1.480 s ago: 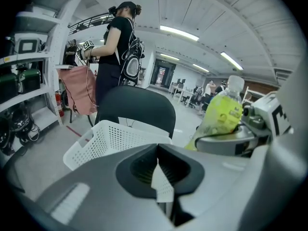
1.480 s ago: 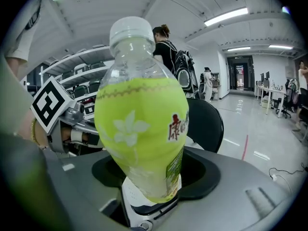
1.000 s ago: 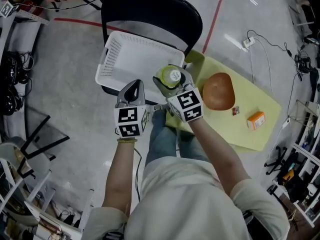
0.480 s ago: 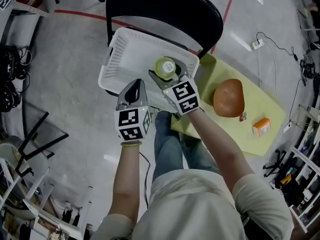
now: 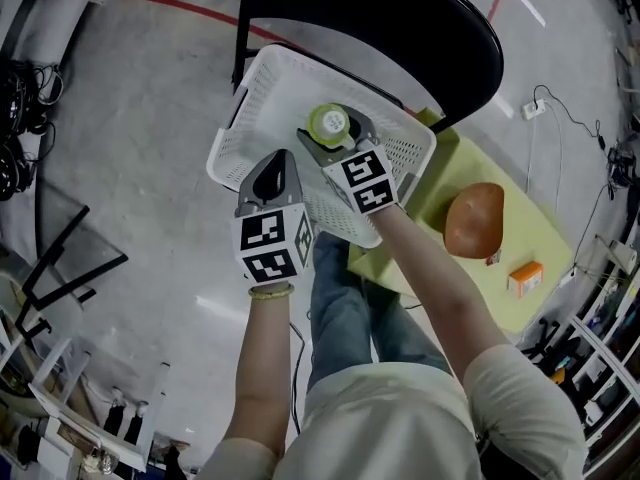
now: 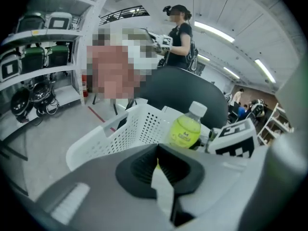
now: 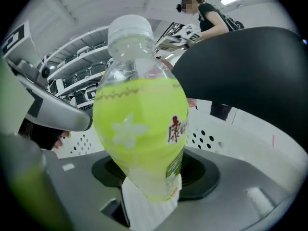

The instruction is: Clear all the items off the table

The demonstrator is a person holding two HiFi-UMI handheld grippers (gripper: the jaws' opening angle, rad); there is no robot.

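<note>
A green drink bottle (image 5: 330, 125) with a white cap stands upright between the jaws of my right gripper (image 5: 336, 144), which is shut on its lower body. It hangs over the inside of the white perforated basket (image 5: 265, 88) on the black chair (image 5: 420, 28). In the right gripper view the bottle (image 7: 139, 129) fills the middle, with the basket wall (image 7: 231, 134) behind it. My left gripper (image 5: 270, 180) is shut and holds nothing, at the basket's near rim, left of the bottle. In the left gripper view the bottle (image 6: 185, 129) shows beyond the basket (image 6: 115, 136).
To the right is the yellow table (image 5: 535, 230) with a brown round item (image 5: 474, 220), an orange box (image 5: 525, 278) and a small red item (image 5: 491, 259). Cables (image 5: 20, 108) and racks line the floor at left. A person (image 6: 179, 35) stands beyond the chair.
Both grippers have moved forward and down from the table's edge to the basket. The bottle, still gripped, now hangs over the basket's inside.
</note>
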